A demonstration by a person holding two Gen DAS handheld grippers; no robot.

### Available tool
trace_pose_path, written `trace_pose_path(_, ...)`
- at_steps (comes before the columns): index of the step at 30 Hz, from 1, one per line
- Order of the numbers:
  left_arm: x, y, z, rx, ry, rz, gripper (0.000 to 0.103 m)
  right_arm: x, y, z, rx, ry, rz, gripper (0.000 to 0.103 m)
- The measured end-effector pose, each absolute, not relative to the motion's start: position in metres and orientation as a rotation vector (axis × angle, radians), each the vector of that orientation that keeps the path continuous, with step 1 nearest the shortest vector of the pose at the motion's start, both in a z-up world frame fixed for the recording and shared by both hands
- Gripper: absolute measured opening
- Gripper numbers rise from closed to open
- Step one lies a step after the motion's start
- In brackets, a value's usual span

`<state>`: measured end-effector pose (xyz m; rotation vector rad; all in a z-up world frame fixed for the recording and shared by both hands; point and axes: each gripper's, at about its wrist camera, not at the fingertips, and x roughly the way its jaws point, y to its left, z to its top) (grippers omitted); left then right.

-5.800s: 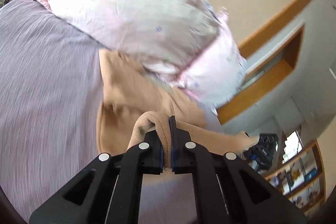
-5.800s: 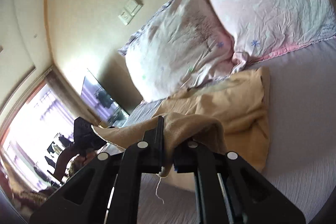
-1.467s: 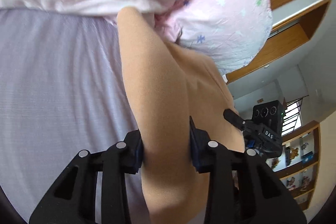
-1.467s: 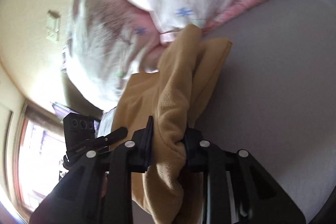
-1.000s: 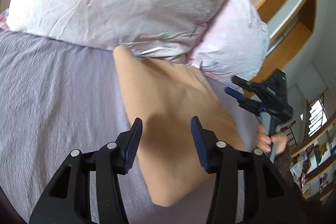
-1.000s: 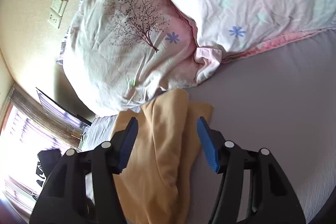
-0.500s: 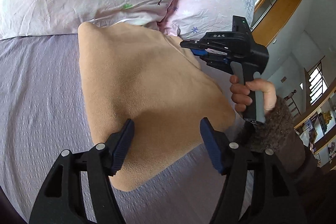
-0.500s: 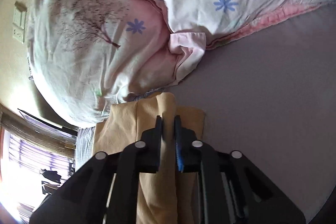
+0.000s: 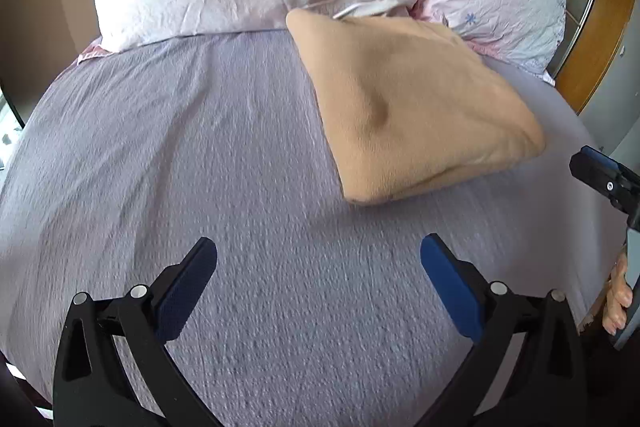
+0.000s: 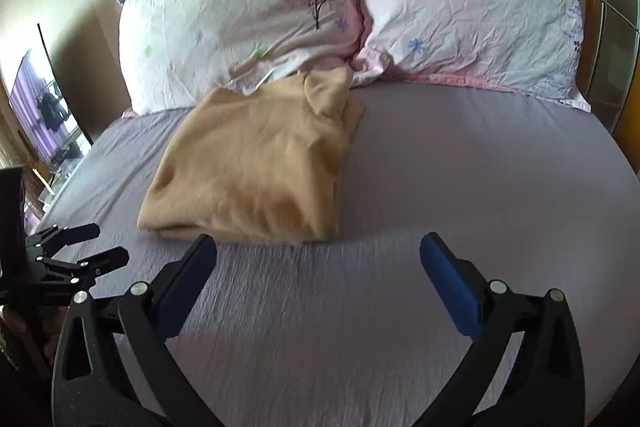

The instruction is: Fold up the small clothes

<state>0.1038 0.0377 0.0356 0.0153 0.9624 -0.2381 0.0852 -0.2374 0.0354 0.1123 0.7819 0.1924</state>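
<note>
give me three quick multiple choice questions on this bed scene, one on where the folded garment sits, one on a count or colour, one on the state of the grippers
1. Where does the tan garment lie?
A. on the floor
B. on the sheet, far end against the pillows
C. on top of a pillow

2. How many pillows are at the head of the bed?
A. one
B. two
C. four

3. What state are the grippers in?
A. both open, holding nothing
B. both shut on the garment
C. only the left shut

Answers:
1 B, its far corner touches the pillows.
2 B, two floral pillows sit side by side.
3 A, the left gripper and the right gripper show spread jaws short of the garment.
</note>
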Motion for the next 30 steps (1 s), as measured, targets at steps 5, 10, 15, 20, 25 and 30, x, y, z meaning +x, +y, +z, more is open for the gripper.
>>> trace_pose_path(5, 0.105, 0.031, 0.022, 0.053, 1.004, -0.213, 0.102, 0.098, -0.221, -0.008, 0.086, 0.879, 0.177, 0.101)
trace_pose_path(10, 0.111, 0.020, 0.018, 0.102, 1.004, -0.172, 0.102, 0.101, -0.202, -0.022, 0.026, 0.903, 0.128, 0.101)
trace_pose_path(15, 0.112, 0.017, 0.018, 0.116, 0.996, -0.171, 0.102, 0.101, -0.200, -0.030, 0.010, 0.934, 0.103, 0.101)
trace_pose_path(20, 0.111, 0.018, 0.018, 0.117, 0.991, -0.173, 0.102, 0.100, -0.195, -0.030, -0.023, 0.941, 0.091, 0.101)
trace_pose_path(25, 0.111, 0.018, 0.018, 0.116, 0.994, -0.172, 0.102, 0.100, -0.196, -0.031, -0.023, 0.943, 0.092, 0.101)
trace_pose_path(30, 0.111, 0.018, 0.019, 0.115, 1.008, -0.171, 0.102, 0.101, -0.196, -0.032, -0.024, 0.943, 0.092, 0.101)
